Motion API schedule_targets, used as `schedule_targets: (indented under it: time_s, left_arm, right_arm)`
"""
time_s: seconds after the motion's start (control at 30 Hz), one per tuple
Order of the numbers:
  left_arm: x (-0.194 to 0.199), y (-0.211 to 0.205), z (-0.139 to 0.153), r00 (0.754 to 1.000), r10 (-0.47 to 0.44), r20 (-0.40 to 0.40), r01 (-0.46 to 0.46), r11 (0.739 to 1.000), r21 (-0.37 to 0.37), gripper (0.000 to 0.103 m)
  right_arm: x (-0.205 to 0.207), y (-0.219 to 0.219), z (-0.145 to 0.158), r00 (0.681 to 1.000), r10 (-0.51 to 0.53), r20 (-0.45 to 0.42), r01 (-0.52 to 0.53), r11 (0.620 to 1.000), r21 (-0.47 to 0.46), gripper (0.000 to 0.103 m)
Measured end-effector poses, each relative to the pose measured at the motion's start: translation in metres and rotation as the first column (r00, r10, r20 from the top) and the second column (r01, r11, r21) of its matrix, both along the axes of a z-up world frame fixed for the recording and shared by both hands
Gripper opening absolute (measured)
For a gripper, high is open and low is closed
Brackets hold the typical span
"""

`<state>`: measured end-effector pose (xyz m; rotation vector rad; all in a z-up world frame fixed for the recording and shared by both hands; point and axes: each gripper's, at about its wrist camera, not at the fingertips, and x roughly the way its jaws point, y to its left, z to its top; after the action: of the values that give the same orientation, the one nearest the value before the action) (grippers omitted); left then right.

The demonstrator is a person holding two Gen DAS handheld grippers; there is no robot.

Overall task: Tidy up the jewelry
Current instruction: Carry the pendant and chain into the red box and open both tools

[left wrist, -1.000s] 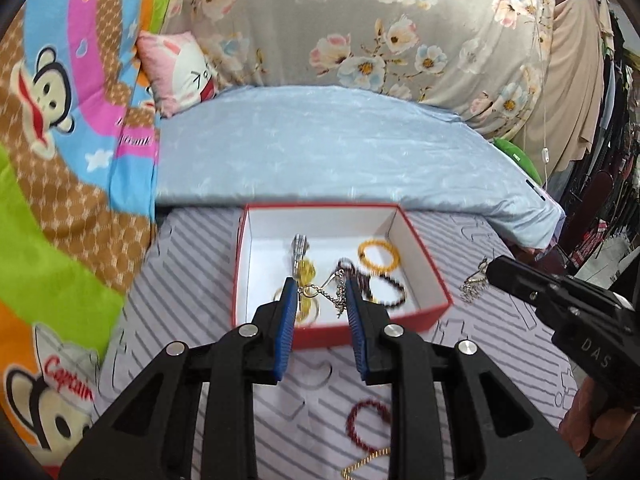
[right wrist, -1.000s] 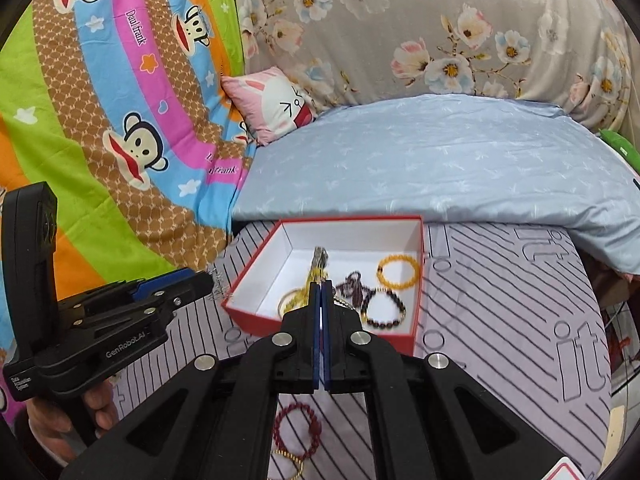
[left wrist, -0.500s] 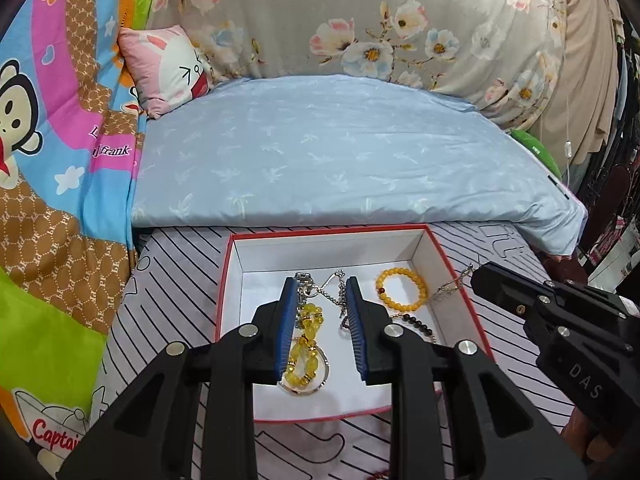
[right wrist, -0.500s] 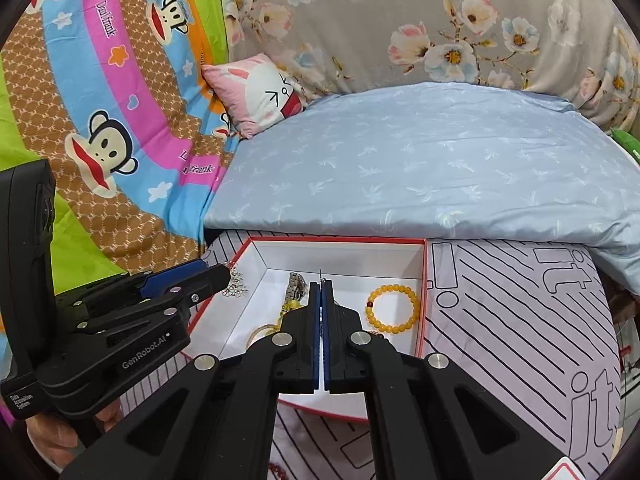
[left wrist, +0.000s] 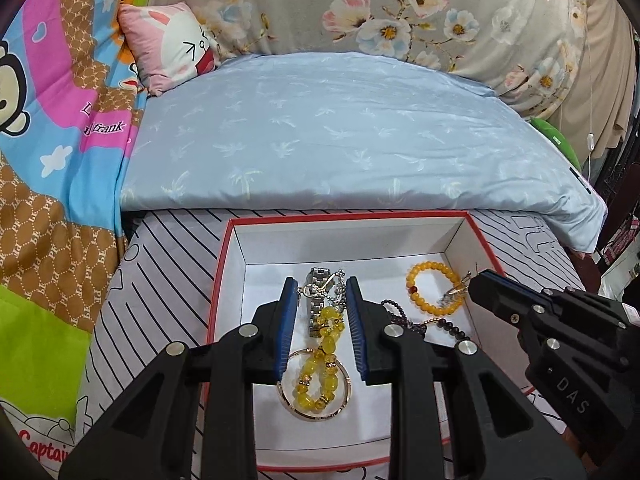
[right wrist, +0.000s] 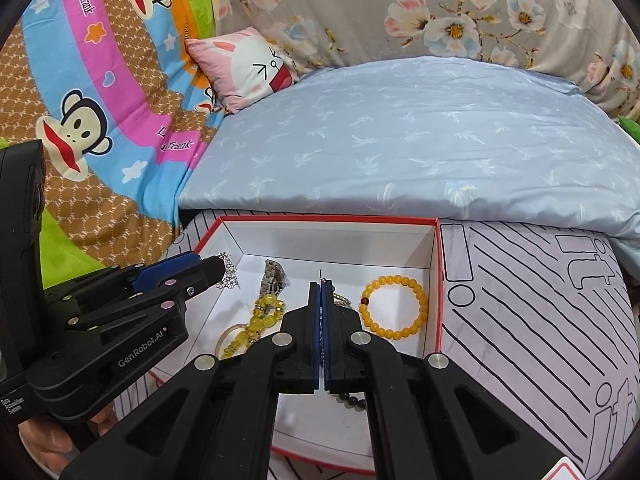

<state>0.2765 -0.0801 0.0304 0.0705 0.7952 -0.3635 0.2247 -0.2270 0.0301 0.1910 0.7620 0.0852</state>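
Note:
A red-rimmed white box (left wrist: 236,264) (right wrist: 438,264) lies on the striped mat. Inside are a silver watch (left wrist: 318,304) (right wrist: 272,276), a yellow bead bracelet on a gold ring (left wrist: 316,376) (right wrist: 256,326), an orange bead bracelet (left wrist: 434,288) (right wrist: 394,306) and a dark bead strand (left wrist: 404,320). My left gripper (left wrist: 322,292) is open over the watch; a silver chain (left wrist: 338,284) hangs at its tips. My right gripper (right wrist: 321,286) is shut on a thin silver earring (left wrist: 456,292) above the box's right side; it shows in the left wrist view (left wrist: 480,286).
A light blue pillow (left wrist: 340,136) lies just behind the box. A pink bunny cushion (left wrist: 172,44) and a colourful monkey-print blanket (right wrist: 88,92) are at the left. The striped mat (right wrist: 540,300) spreads right of the box. Floral fabric is at the back.
Both grippers have moved forward and down over the box. The right gripper has carried the earring from the mat's right side to above the box interior.

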Motion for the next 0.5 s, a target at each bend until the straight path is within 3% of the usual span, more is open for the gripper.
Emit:
schedule_targets:
  time_s: [0.13,0.2,0.27,0.3,0.37,0.5]
  left_arm:
    - [0.005,-0.001,-0.007,1.0,0.017,-0.006,-0.016,1.0,0.024,0.025]
    - [0.006,-0.001,-0.009,1.0,0.03,0.006,-0.03,0.999,0.036,0.027]
    - [0.007,0.001,-0.011,0.999,0.048,0.002,-0.048,0.998,0.042,0.05]
    - [0.006,0.002,-0.01,0.998,0.06,0.009,-0.06,0.997,0.044,0.055]
    - [0.004,0.003,-0.008,0.998,0.057,0.018,-0.058,0.997,0.045,0.057]
    - [-0.001,0.004,-0.004,0.998,0.057,0.015,-0.058,0.997,0.043,0.057]
  right_arm:
    - [0.004,0.003,-0.006,1.0,-0.007,-0.008,0.007,1.0,-0.022,0.001]
    - [0.004,0.005,-0.007,1.0,-0.017,-0.004,0.017,0.999,-0.034,0.009]
    - [0.003,0.004,-0.006,1.0,-0.028,0.002,0.028,0.999,-0.03,0.023]
    - [0.002,0.003,-0.004,0.999,-0.031,0.008,0.031,0.999,-0.026,0.027]
    - [-0.001,0.002,-0.001,0.999,-0.034,0.018,0.035,0.999,-0.03,0.033]
    - [-0.01,0.003,0.007,0.999,-0.033,0.031,0.034,0.999,-0.02,0.034]
